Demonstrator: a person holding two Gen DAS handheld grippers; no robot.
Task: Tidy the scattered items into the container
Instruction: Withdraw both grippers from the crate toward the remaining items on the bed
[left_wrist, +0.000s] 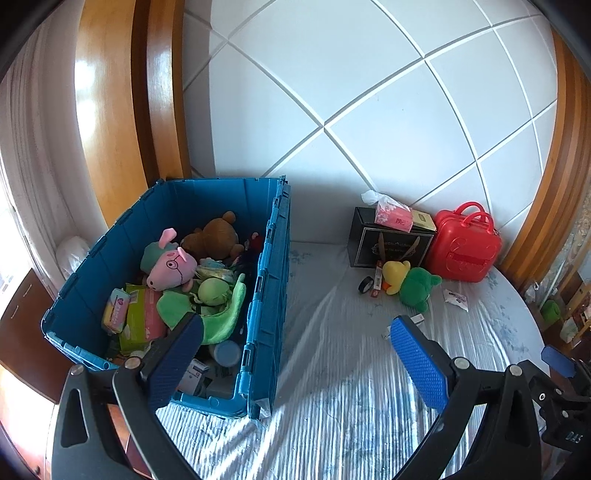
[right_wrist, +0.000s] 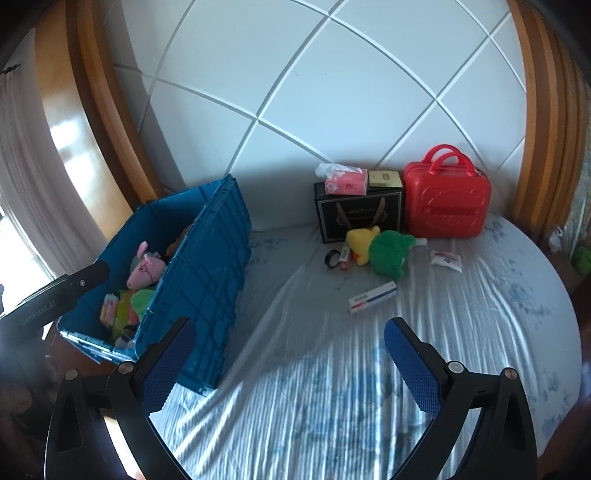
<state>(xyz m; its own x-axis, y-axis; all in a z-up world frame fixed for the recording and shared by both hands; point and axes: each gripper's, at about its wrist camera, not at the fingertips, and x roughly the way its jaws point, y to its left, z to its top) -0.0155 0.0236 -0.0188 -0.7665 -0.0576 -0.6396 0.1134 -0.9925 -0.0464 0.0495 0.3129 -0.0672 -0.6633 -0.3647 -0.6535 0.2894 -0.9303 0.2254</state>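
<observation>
Both tools, left tool and right tool, gape wide and empty over the bed; blue crate sits stuffed with plushies; green frog plush lies beside the red case.

- The ribbed blue plastic storage crate looks hard, with a dull sheen.
- The pink plush pig toy and the green-and-yellow plush frog toy are soft, fuzzy cloth.
- The red hard-shell plastic case is glossy.
- The pale striped bed sheet has a silky shine.
- The curved wooden frame looks varnished.
- The blue textured finger pads look dimpled and matt.
</observation>
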